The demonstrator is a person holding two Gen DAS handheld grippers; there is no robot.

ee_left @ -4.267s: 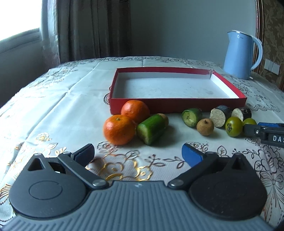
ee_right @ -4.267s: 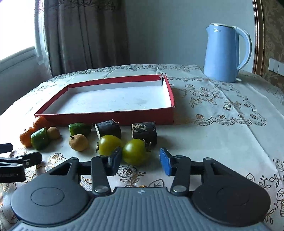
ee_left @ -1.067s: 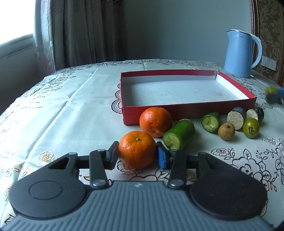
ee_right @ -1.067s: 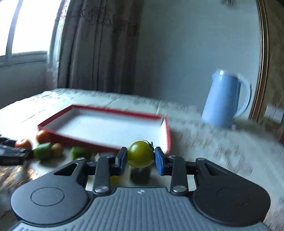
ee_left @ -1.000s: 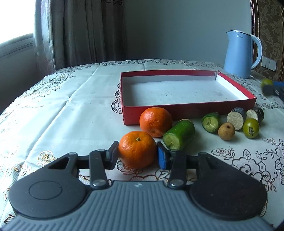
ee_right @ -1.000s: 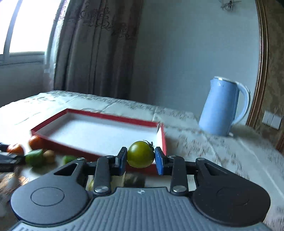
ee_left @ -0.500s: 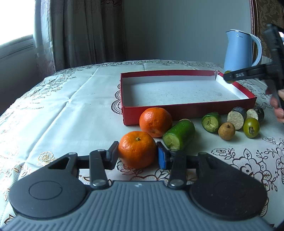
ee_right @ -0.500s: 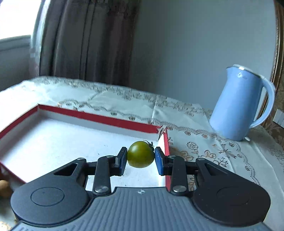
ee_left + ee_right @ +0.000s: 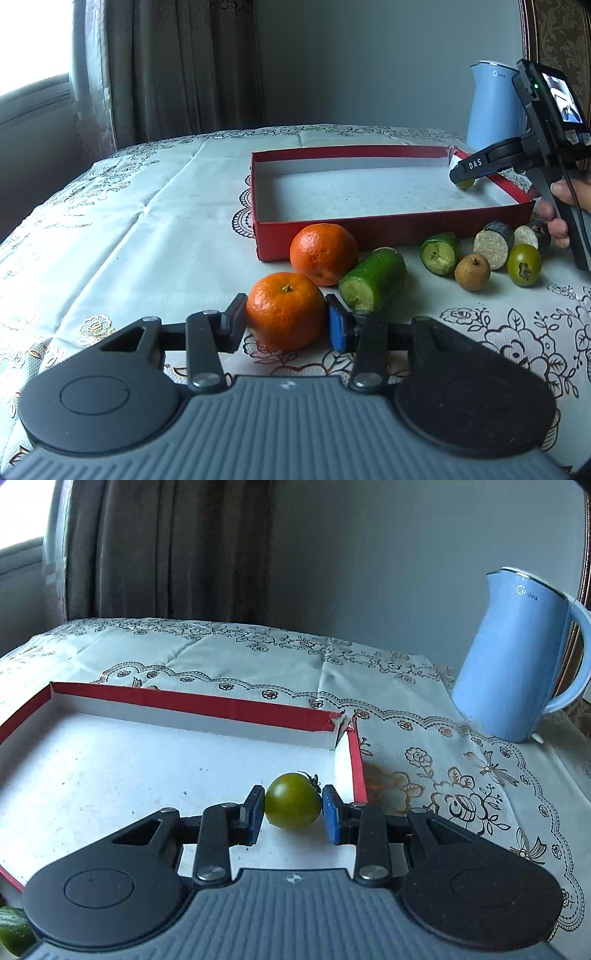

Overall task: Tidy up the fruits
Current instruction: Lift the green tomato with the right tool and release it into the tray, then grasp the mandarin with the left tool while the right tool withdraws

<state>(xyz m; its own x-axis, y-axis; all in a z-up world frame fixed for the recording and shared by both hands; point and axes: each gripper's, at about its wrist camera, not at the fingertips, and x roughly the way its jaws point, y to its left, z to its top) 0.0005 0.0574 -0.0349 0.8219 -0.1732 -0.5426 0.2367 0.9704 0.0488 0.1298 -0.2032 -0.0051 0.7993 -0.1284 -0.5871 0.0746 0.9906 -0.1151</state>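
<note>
My left gripper (image 9: 286,321) is shut on an orange mandarin (image 9: 284,310) that sits on the tablecloth in front of the red tray (image 9: 369,229). A small green tomato (image 9: 293,800) is between the pads of my right gripper (image 9: 293,812), which is shut on it. The tomato rests low on the tray's white floor by the tray's right wall (image 9: 356,760), near the torn far corner. In the left wrist view the right gripper (image 9: 463,177) reaches over that wall, the tomato (image 9: 464,183) peeking out below its fingers, and a person's hand (image 9: 565,206) holds its handle.
In front of the tray lie a second mandarin (image 9: 324,254), a big green cut piece (image 9: 373,280), a smaller green piece (image 9: 439,253), a brown longan (image 9: 472,272), two dark cut stubs (image 9: 493,245), and another green tomato (image 9: 523,259). A blue kettle (image 9: 513,664) stands behind the tray, to its right.
The right gripper carried the green tomato over the tray and lowered it to the floor by the right wall. The left gripper stayed still on its mandarin.
</note>
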